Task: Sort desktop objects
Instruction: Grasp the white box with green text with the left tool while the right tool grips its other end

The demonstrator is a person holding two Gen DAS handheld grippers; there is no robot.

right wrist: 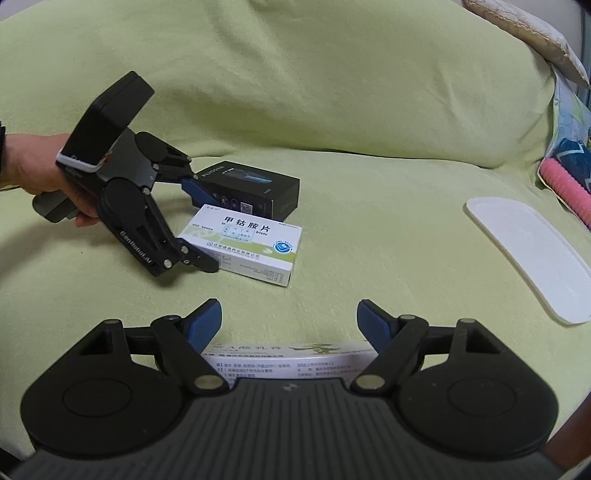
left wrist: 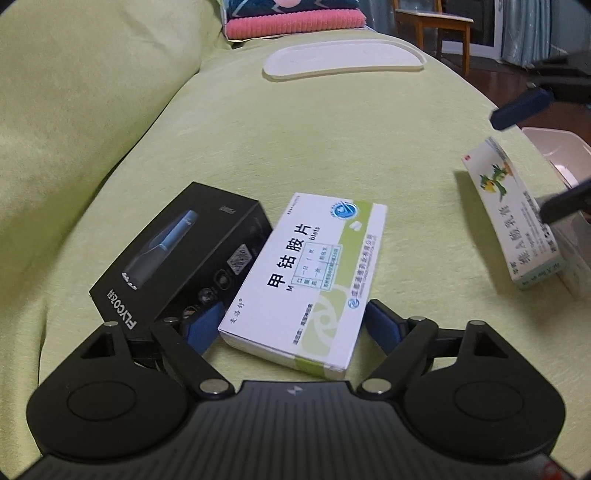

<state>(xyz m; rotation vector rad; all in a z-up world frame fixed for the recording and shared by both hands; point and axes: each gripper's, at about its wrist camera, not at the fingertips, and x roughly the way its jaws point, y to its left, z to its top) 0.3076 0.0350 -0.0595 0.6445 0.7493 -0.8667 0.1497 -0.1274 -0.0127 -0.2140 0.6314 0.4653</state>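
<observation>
A white-and-green medicine box [left wrist: 303,280] lies flat on the green cover, its long side against a black shaver box [left wrist: 177,258]. My left gripper [left wrist: 291,325] is open, and its blue fingers straddle the near end of the medicine box with a small gap on each side. The right wrist view shows the same gripper [right wrist: 201,225] low over the medicine box [right wrist: 247,243], held by a hand [right wrist: 40,166]. My right gripper [right wrist: 290,325] is open wide. A white ointment box [right wrist: 288,358] lies under the base of its fingers. That ointment box [left wrist: 513,218] is tilted against a pale tub [left wrist: 554,147].
A flat white lid [left wrist: 343,59] lies on the cover farther back, also in the right wrist view [right wrist: 528,254]. Pink and dark folded cloths [left wrist: 295,18] sit behind it. A wooden chair [left wrist: 432,26] stands beyond the edge. The green backrest [right wrist: 295,74] rises behind the boxes.
</observation>
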